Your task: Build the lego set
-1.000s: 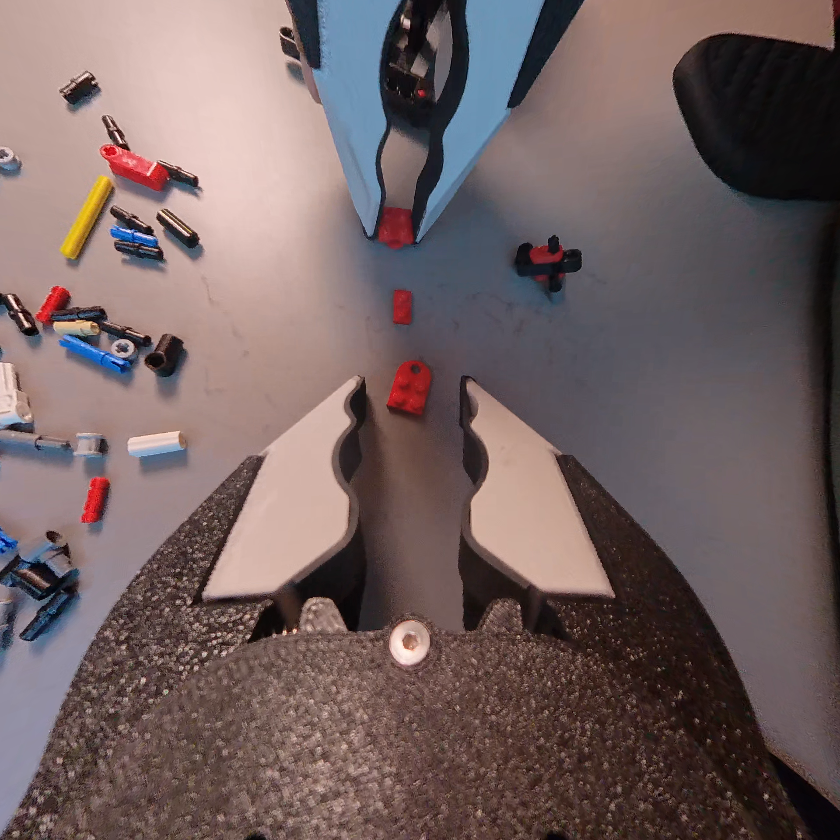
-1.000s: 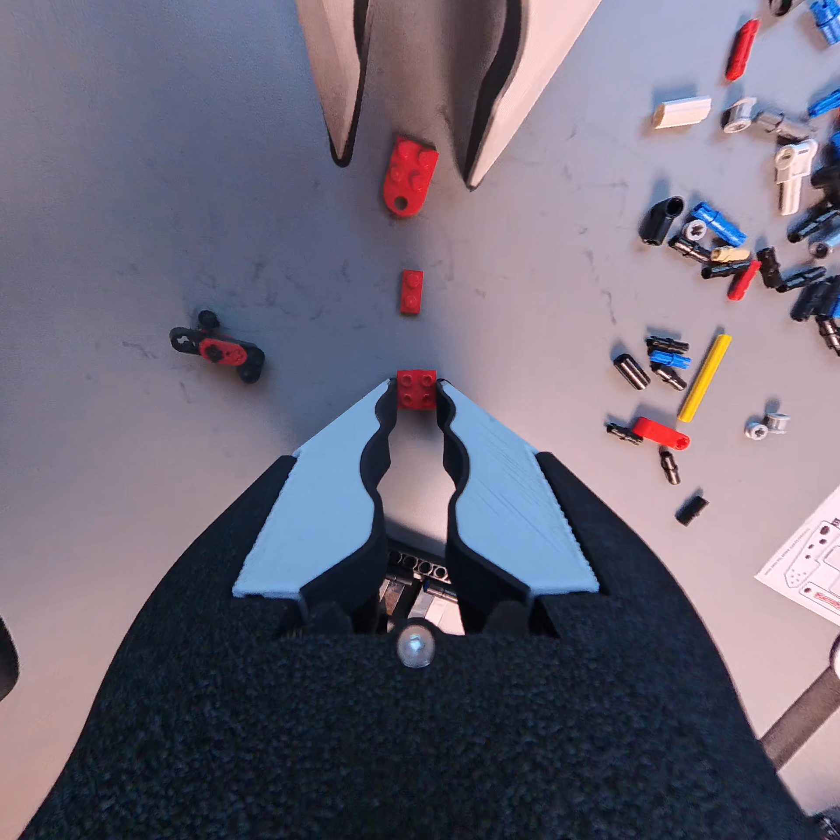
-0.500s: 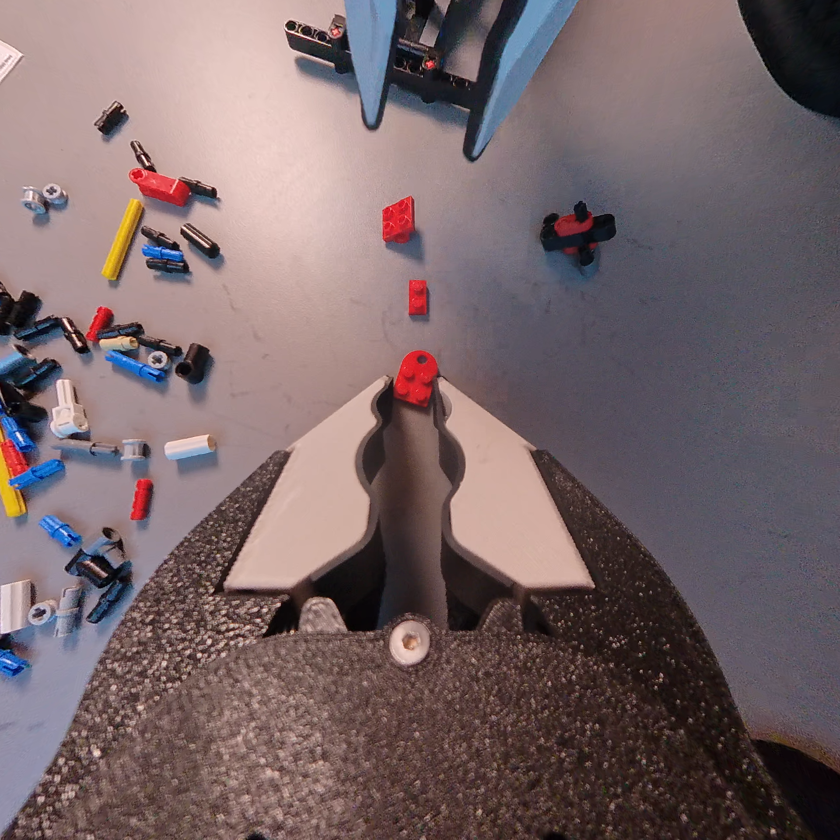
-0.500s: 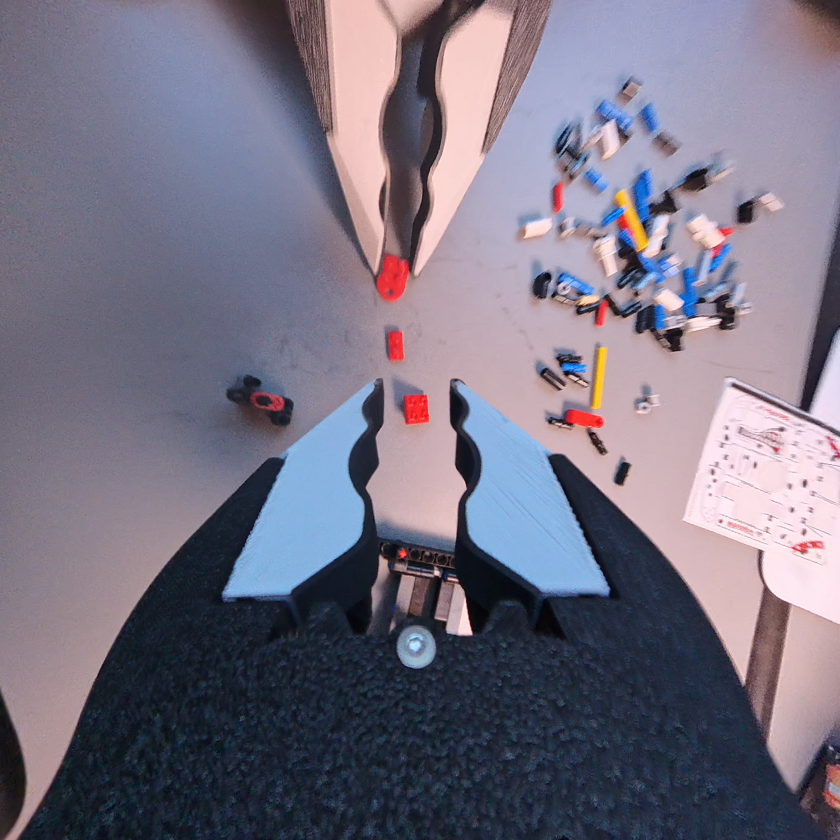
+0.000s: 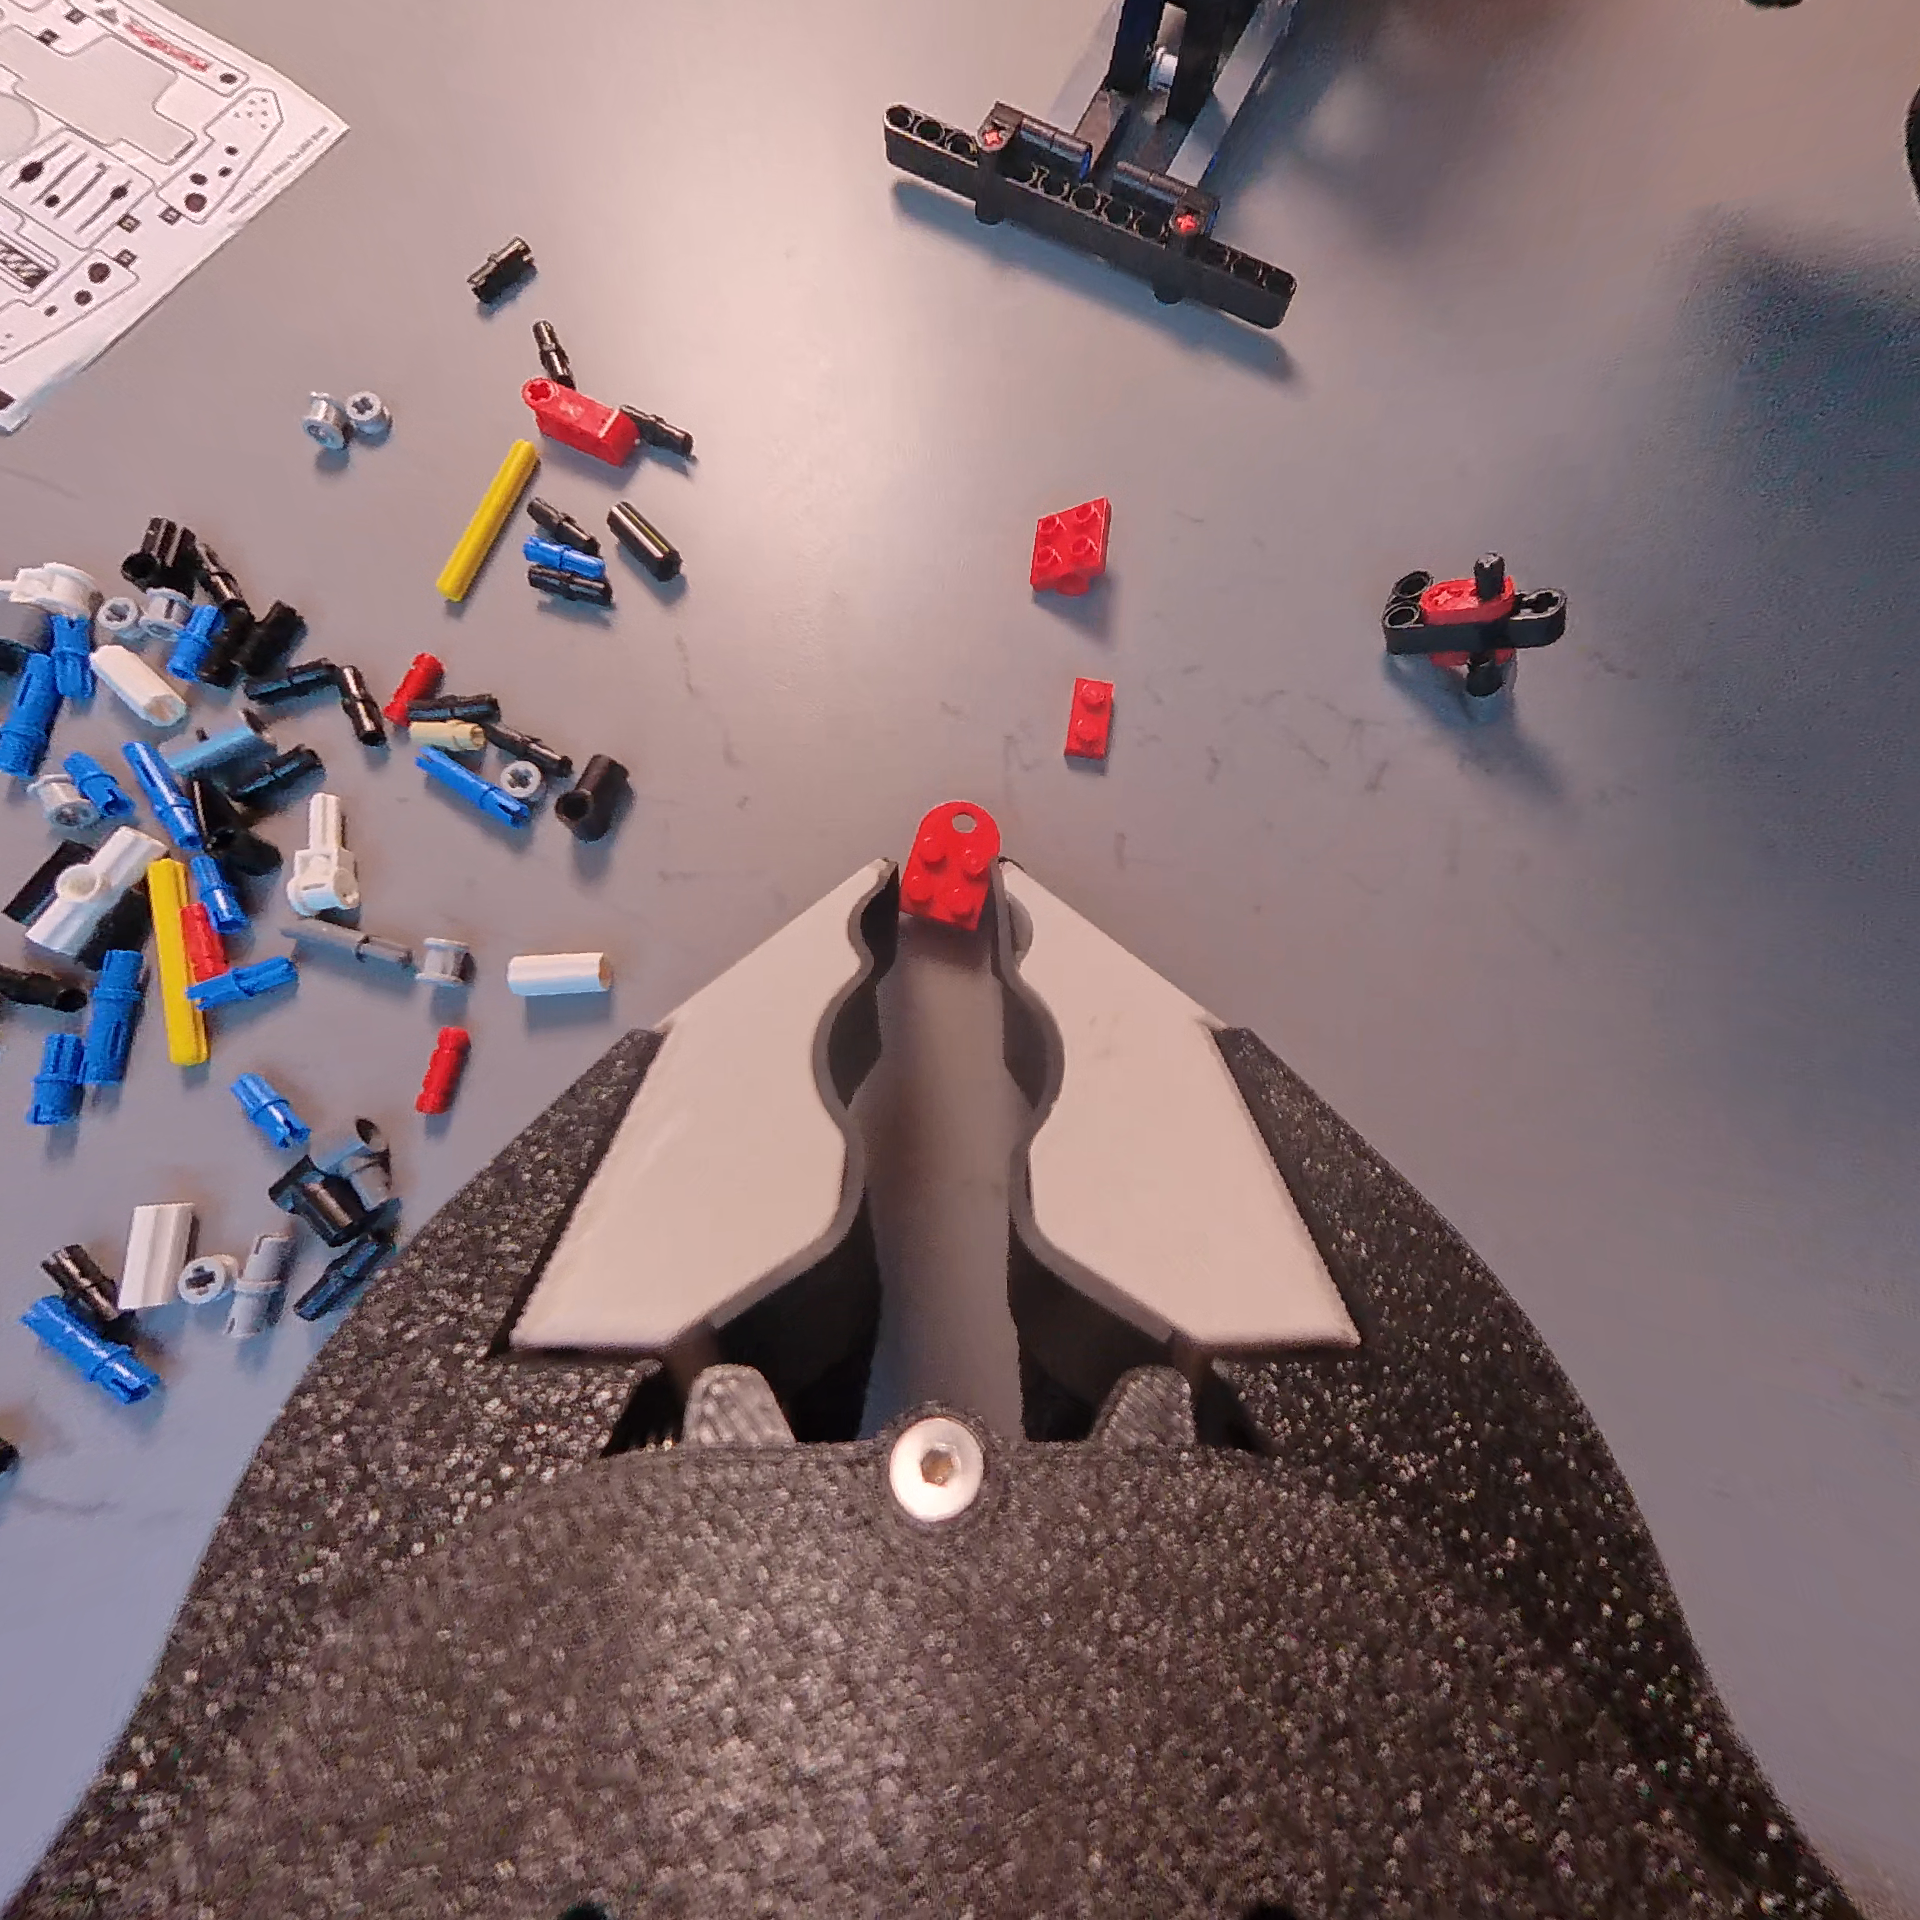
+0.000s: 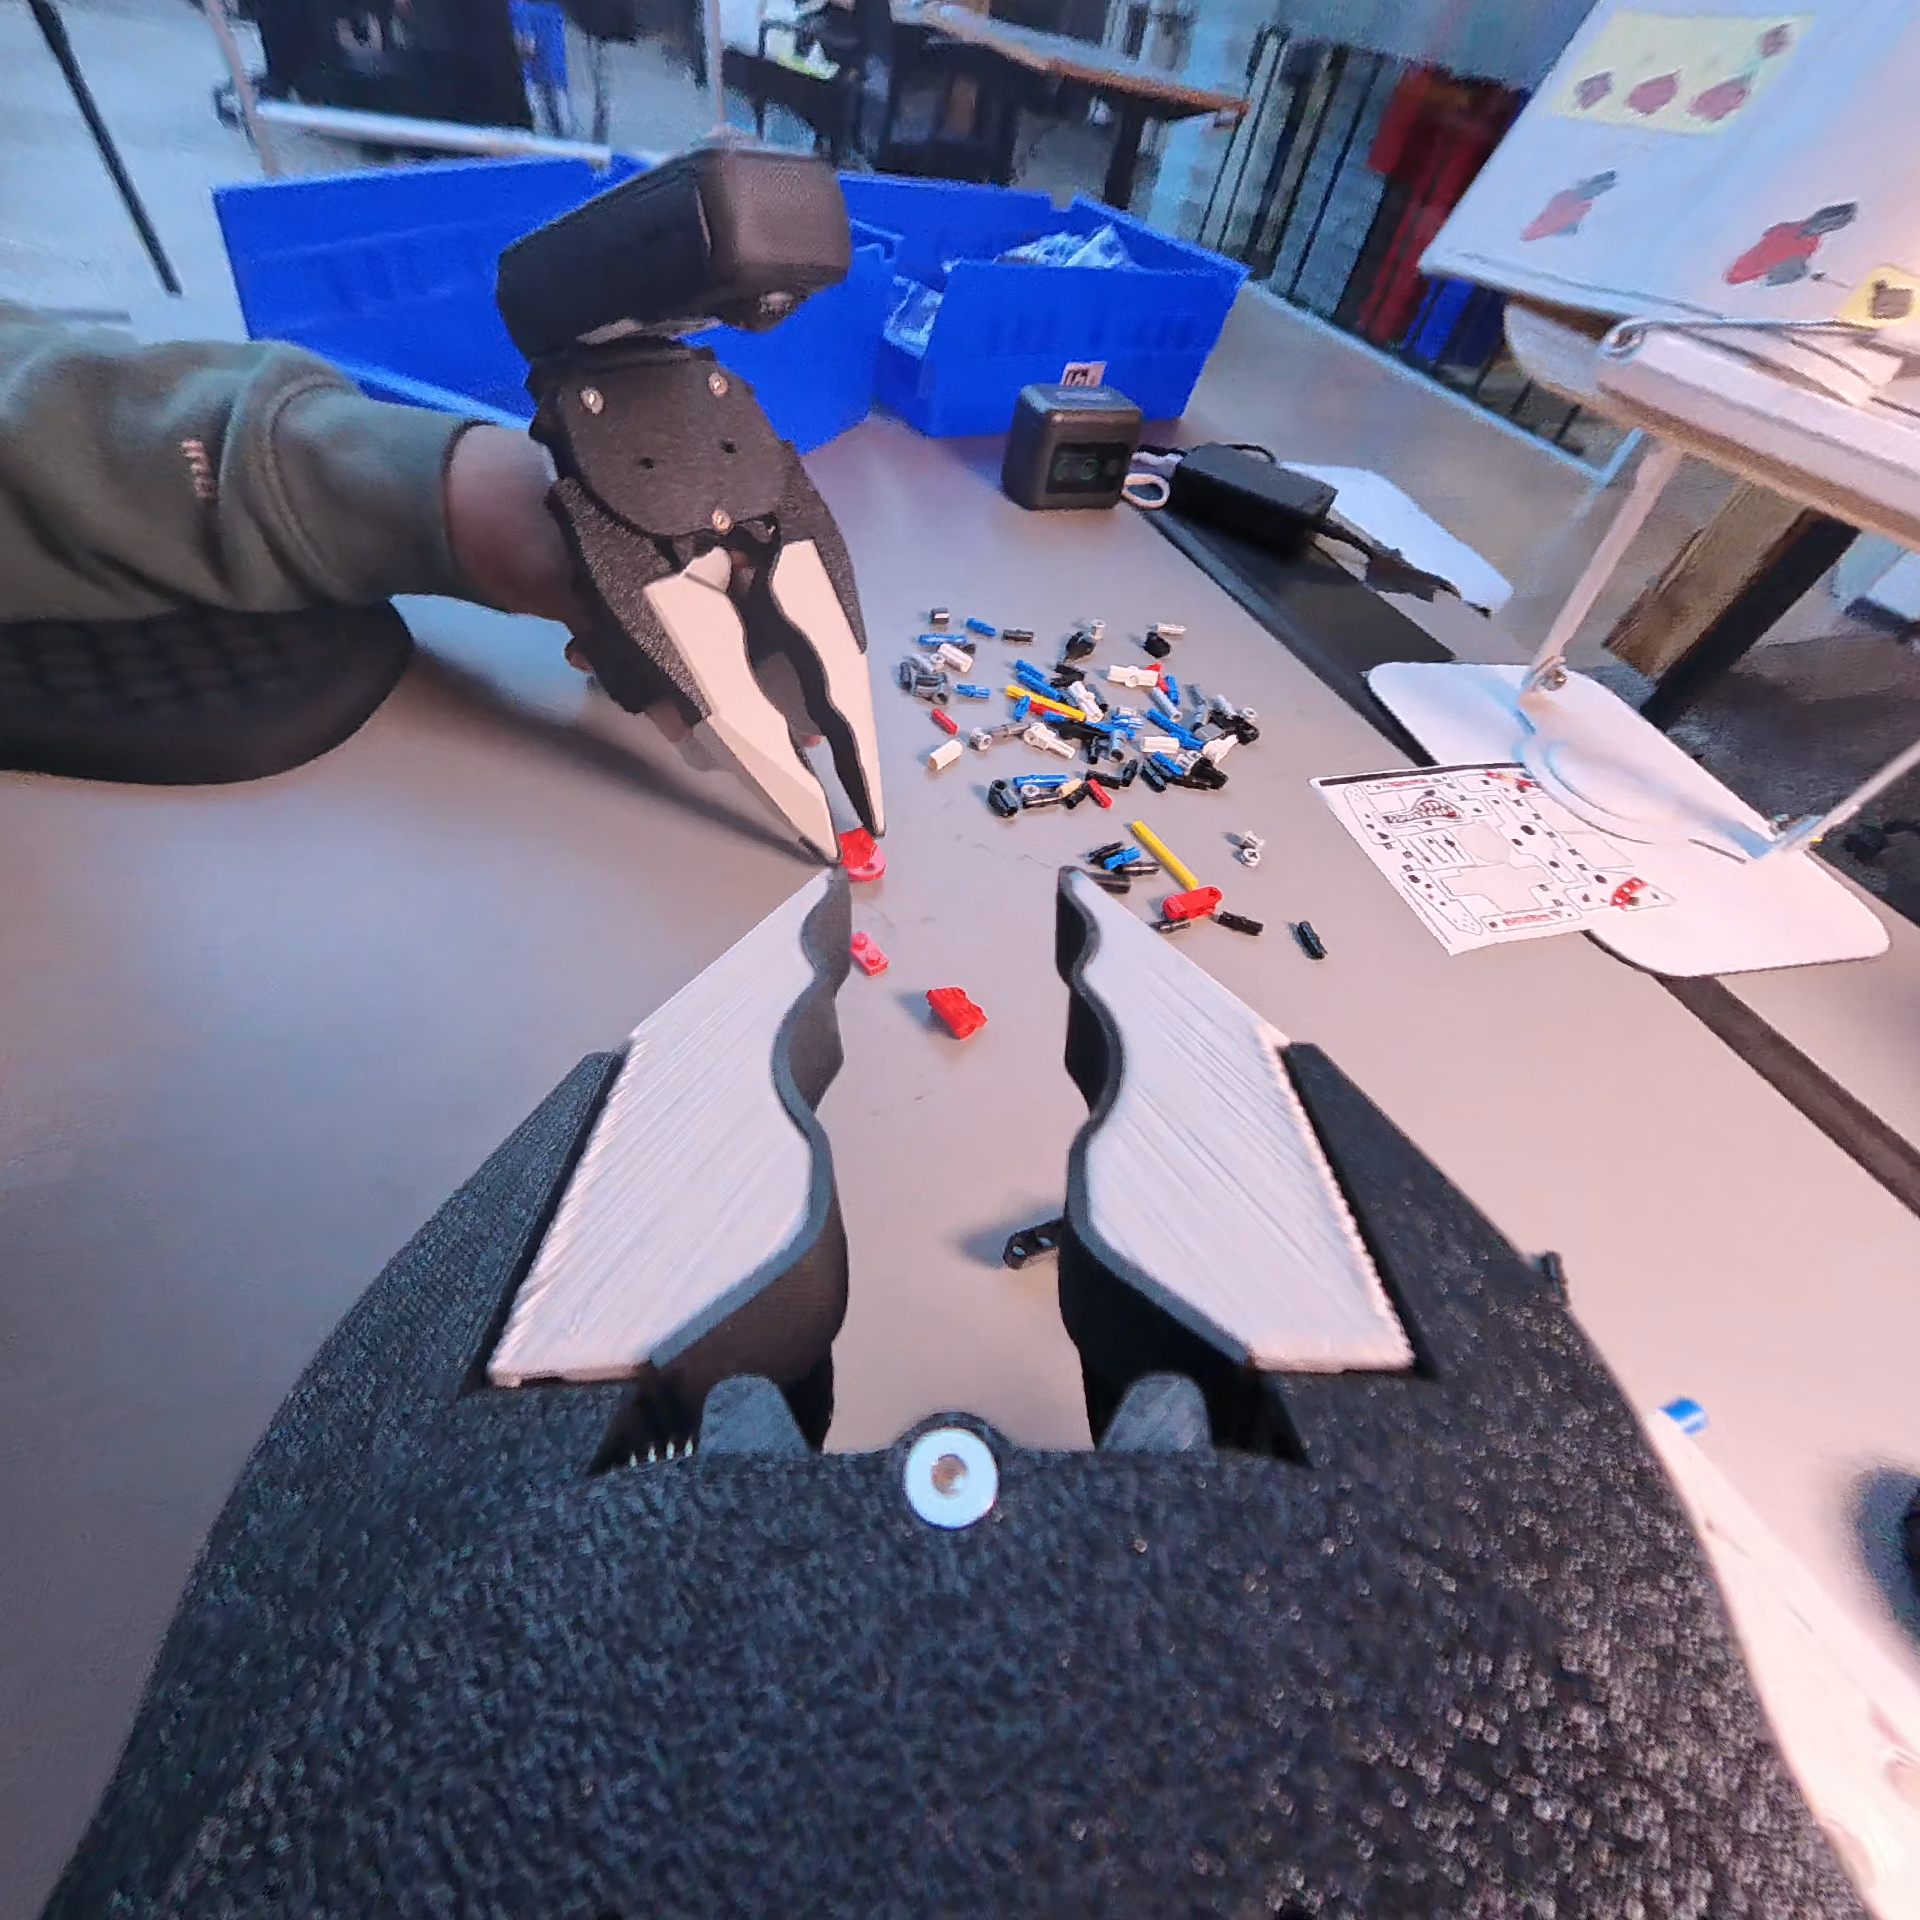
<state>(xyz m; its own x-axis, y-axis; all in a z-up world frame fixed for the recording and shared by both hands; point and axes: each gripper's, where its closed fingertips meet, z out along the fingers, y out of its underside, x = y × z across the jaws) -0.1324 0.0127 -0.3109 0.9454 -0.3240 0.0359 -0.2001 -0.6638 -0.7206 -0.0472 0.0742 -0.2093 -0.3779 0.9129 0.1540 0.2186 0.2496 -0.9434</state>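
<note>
Left wrist view: left gripper (image 5: pixel 943 881) tilts down, clamping a red plate (image 5: pixel 948 862); right gripper (image 6: pixel 954 888) gapes above the grey table (image 6: pixel 312 935).

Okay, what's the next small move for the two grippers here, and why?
Probably lift the left gripper a little: it is shut on the red plate with a hole. The right gripper is open and empty, with the square red plate and the small red plate loose on the table.

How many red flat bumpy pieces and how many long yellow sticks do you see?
Red flat studded plates: 3 (square plate, narrow plate, rounded plate pinched in the left gripper)
Long yellow plastic rods: 2
Total: 5
</note>
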